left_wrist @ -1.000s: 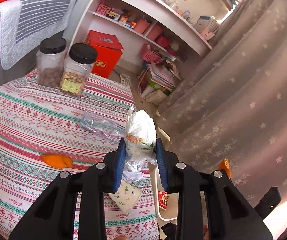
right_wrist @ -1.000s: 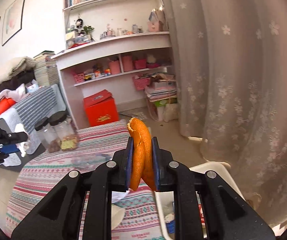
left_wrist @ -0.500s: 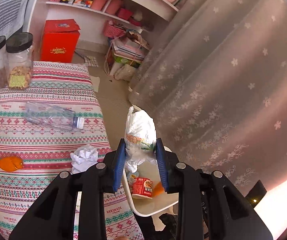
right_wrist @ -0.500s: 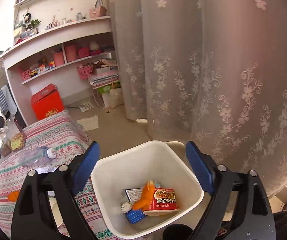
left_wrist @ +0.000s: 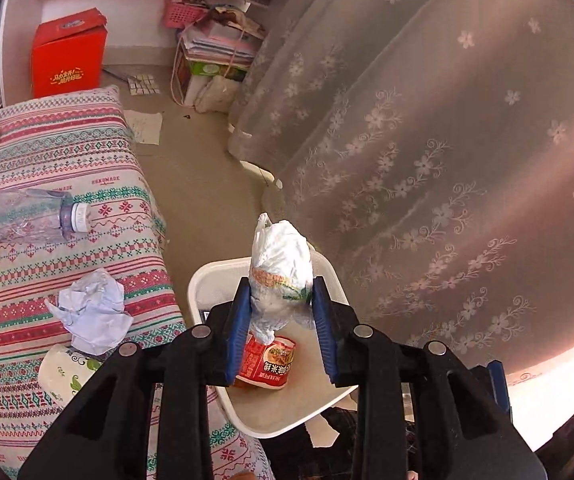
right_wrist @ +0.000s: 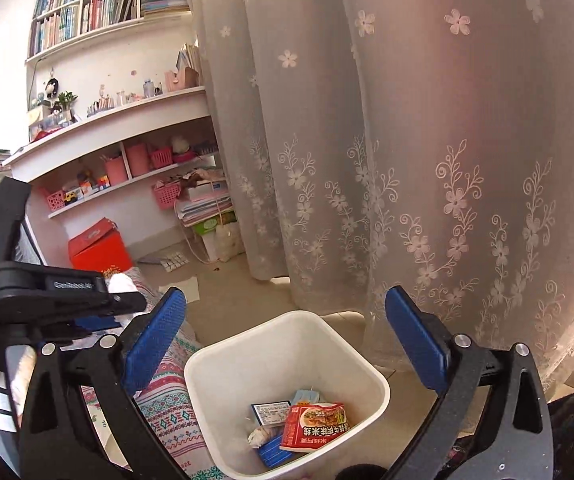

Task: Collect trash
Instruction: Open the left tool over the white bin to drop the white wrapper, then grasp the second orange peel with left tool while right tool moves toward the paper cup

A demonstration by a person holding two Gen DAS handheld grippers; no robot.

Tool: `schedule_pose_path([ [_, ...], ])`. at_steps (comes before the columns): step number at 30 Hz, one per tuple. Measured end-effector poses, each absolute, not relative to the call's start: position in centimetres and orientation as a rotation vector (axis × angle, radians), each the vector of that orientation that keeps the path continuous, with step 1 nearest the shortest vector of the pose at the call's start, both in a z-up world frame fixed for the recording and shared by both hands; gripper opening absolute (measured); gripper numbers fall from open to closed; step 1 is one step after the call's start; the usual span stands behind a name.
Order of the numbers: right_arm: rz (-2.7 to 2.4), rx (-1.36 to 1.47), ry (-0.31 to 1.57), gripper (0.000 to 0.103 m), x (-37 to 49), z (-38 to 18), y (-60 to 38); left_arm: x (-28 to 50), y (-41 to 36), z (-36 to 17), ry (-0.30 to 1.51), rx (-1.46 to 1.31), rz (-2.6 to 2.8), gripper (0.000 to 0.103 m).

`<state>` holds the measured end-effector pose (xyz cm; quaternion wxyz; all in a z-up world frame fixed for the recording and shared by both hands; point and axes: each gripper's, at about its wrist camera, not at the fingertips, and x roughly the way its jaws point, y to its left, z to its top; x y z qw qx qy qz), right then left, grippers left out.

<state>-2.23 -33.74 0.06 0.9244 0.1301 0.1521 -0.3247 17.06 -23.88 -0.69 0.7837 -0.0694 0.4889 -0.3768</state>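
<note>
The bin was white, its packet red. At left, the cloth bore red-and-green bands; upper-left box red; curtain grey, flowered.

A crinkled white plastic bag with a glossy sheen is noted. The square white plastic bin appears smooth and matt. Woven patterned cloth covers the table; crumpled white paper is observed.
</note>
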Motion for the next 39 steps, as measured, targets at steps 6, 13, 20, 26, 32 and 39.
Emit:
schedule_pose_path([
  [6,-0.628,0.302,0.328,0.096,-1.8,-0.3,-33.2,16.9,-24.7,-1.8,1.11,-0.131,-0.855,0.06],
  [13,-0.539,0.274,0.36,0.096,-0.1,-0.5,-30.4,18.6,-18.7,-0.9,1.092,-0.18,-0.648,0.065],
  [20,-0.407,0.204,0.475,0.096,2.7,-1.7,-26.0,21.0,-10.5,-2.9,1.163,-0.283,-0.347,0.065],
  [26,-0.338,0.188,0.587,0.096,4.7,-3.1,-23.5,22.6,-1.8,-6.5,1.247,-0.442,-0.078,0.064],
  [32,-0.305,0.177,0.679,0.096,6.3,-4.4,-22.8,23.9,5.9,-11.7,1.341,-0.749,0.04,0.051],
  [39,-0.286,0.15,0.732,0.096,7.4,-5.3,-22.9,24.7,6.4,-14.3,1.348,-0.817,0.108,0.045],
])
